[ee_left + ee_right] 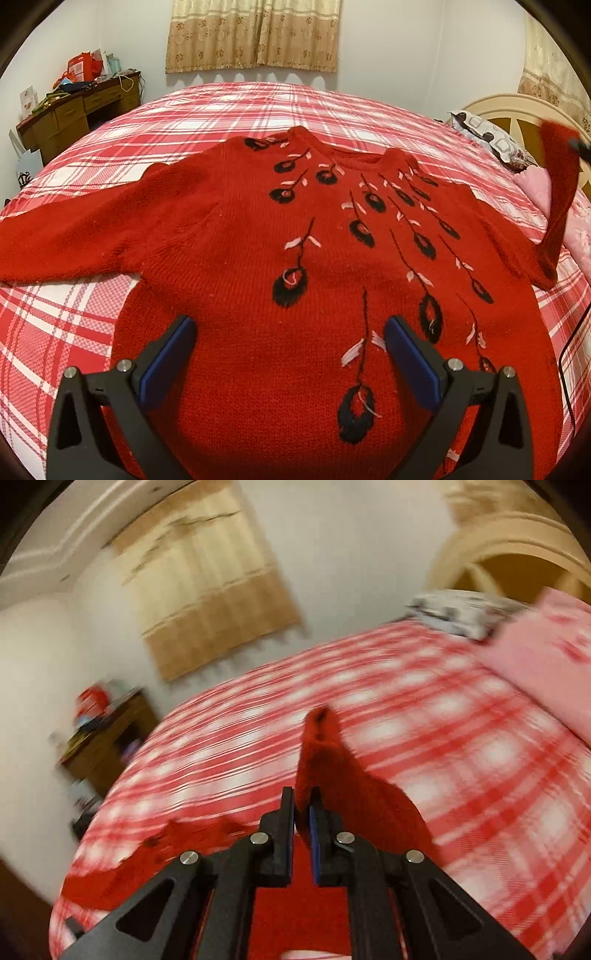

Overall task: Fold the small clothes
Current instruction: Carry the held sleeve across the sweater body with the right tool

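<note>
A red knitted sweater [236, 236] with black and pink feather motifs lies face up, spread flat on the bed. My left gripper [290, 325] is open and empty, hovering over the sweater's lower middle. My right gripper [303, 797] is shut on the sweater's right sleeve [325, 760] near the cuff and holds it lifted off the bed. In the left wrist view that sleeve [557, 192] rises at the far right, with the right gripper's tip [581, 147] at its top. The right wrist view is motion-blurred.
The bed has a red and white plaid cover [207, 107]. Pillows [491, 136] and a pink cushion [546, 664] lie by the headboard [517, 110] on the right. A cluttered wooden desk [74, 110] stands left of the bed. Curtains [251, 33] hang on the far wall.
</note>
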Action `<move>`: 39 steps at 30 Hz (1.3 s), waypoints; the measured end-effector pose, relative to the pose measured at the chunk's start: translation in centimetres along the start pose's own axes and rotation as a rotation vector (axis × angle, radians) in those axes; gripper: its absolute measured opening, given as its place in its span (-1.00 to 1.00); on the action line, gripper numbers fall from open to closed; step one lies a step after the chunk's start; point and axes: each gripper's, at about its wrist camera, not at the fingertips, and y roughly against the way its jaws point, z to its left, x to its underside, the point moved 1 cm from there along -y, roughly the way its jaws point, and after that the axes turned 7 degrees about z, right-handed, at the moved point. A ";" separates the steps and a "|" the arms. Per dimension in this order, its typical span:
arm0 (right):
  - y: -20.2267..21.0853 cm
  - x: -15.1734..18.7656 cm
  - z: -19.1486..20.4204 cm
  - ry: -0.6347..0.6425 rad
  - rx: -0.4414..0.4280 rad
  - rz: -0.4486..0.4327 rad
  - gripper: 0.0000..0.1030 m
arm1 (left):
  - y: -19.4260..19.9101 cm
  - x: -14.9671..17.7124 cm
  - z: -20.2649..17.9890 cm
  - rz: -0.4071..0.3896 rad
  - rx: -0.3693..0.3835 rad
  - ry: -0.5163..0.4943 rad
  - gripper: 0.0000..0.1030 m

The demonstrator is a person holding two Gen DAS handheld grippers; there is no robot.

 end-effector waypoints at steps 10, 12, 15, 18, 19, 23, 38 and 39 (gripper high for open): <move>-8.3 2.3 14.0 0.127 -0.241 0.113 -0.95 | 0.1 0.1 0.3 -0.012 0.022 0.012 1.00; -10.5 3.9 16.1 0.138 -0.264 0.165 -0.95 | 0.1 0.1 0.3 -0.014 0.026 0.014 1.00; -12.1 6.3 18.0 0.147 -0.254 0.221 -0.95 | 0.1 0.1 0.3 -0.016 0.029 0.016 1.00; -11.9 7.5 17.2 0.200 -0.200 0.228 -0.93 | 0.1 0.1 0.4 -0.016 0.030 0.015 1.00; -11.9 7.9 16.6 0.228 -0.171 0.252 -0.89 | 0.2 0.1 0.4 -0.016 0.031 0.016 1.00; -11.5 9.9 14.1 0.272 -0.141 0.317 0.56 | 0.3 0.1 0.4 -0.022 0.041 0.022 1.00; -16.2 16.6 15.0 0.400 0.001 0.462 -0.34 | 0.8 0.4 1.0 -0.040 0.065 0.055 1.00; -16.2 16.6 14.9 0.393 0.003 0.462 -0.45 | 0.8 0.4 1.0 -0.040 0.065 0.055 1.00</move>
